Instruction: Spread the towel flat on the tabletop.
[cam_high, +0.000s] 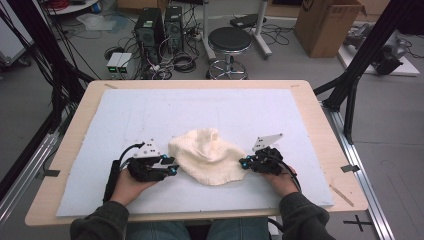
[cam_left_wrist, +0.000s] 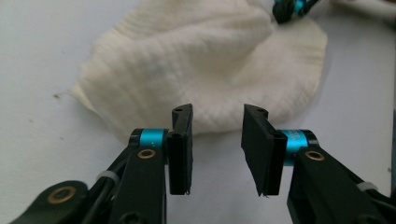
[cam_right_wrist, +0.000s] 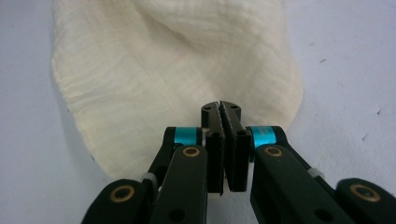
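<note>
Black jaws of the left gripper (cam_left_wrist: 217, 149) stand partly apart with nothing between them, the near edge of the cream muslin cloth (cam_left_wrist: 205, 65) lying just beyond their tips on the pale blue mat (cam_left_wrist: 42, 154); in the high view this gripper (cam_high: 172, 167) sits just beside the cloth's left edge, not yet gripping it; the right gripper (cam_right_wrist: 221, 140) has its jaws pressed together at the cloth's right edge, and whether a fold of fabric is pinched there I cannot tell for certain, though the tips sit right on the hem; the cloth (cam_high: 209, 155) lies crumpled in a loose mound at mid-desk, between both hands; by my judgement the work is at its start: one side seized at most, the other grasp and any spreading or folding remain; beyond, the wooden desk (cam_high: 310, 105) rim.
</note>
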